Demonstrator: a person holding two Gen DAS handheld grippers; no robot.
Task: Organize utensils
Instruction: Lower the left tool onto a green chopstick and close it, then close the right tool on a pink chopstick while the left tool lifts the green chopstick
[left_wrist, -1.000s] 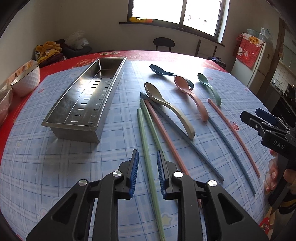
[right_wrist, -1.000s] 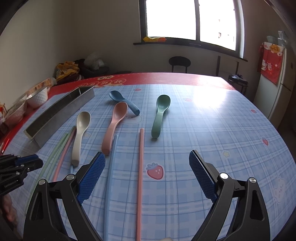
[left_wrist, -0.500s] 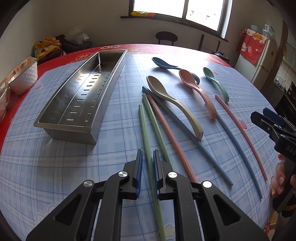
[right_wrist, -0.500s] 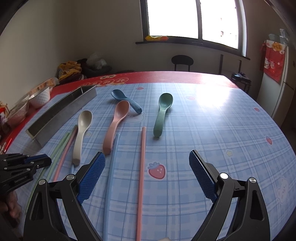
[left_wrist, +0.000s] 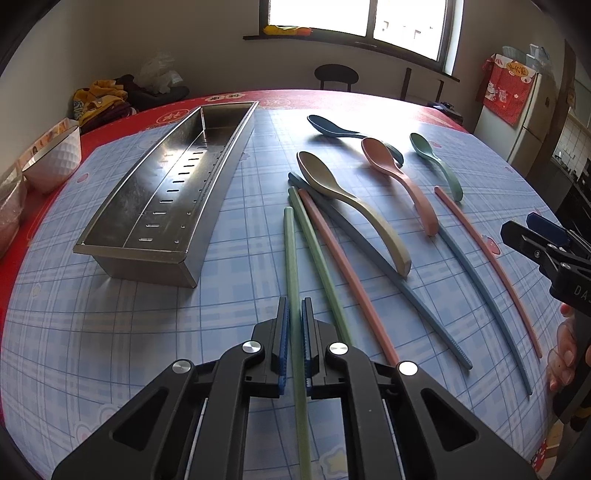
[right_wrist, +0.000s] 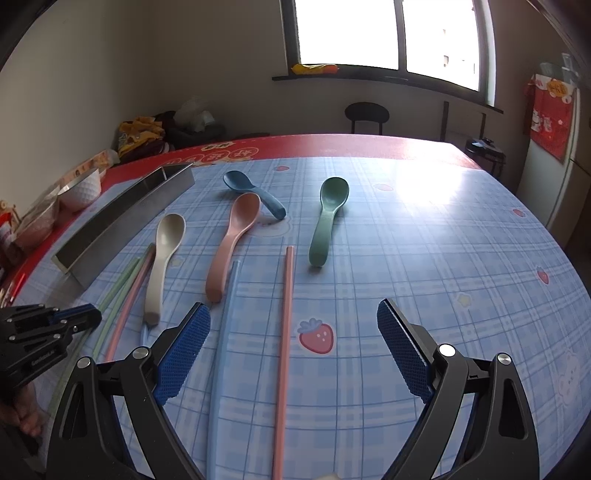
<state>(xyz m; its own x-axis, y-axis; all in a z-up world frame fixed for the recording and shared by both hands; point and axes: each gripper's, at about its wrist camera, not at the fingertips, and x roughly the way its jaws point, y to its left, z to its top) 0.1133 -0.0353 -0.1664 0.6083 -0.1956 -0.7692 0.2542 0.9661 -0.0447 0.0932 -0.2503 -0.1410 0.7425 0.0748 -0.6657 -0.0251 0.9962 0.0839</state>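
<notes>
Steel tray (left_wrist: 110, 221) bare inside; spoons, chopsticks alongside on table.

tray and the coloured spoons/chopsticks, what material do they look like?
Tray: looks like brushed stainless steel, grey sheen, reflections, punched slots. Beige spoon and green chopstick: probably matte plastic or a fibre composite, with dull pastel colour and no gloss; which one cannot be told.

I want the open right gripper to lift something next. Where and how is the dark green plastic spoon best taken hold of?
Probably by the narrow handle of the dark green plastic spoon, coming down from above with the right gripper and its fingers on either side of the shaft. The handle is slim and straight and lies clear of the pink chopstick; the bowl is wider and rounded.
</notes>
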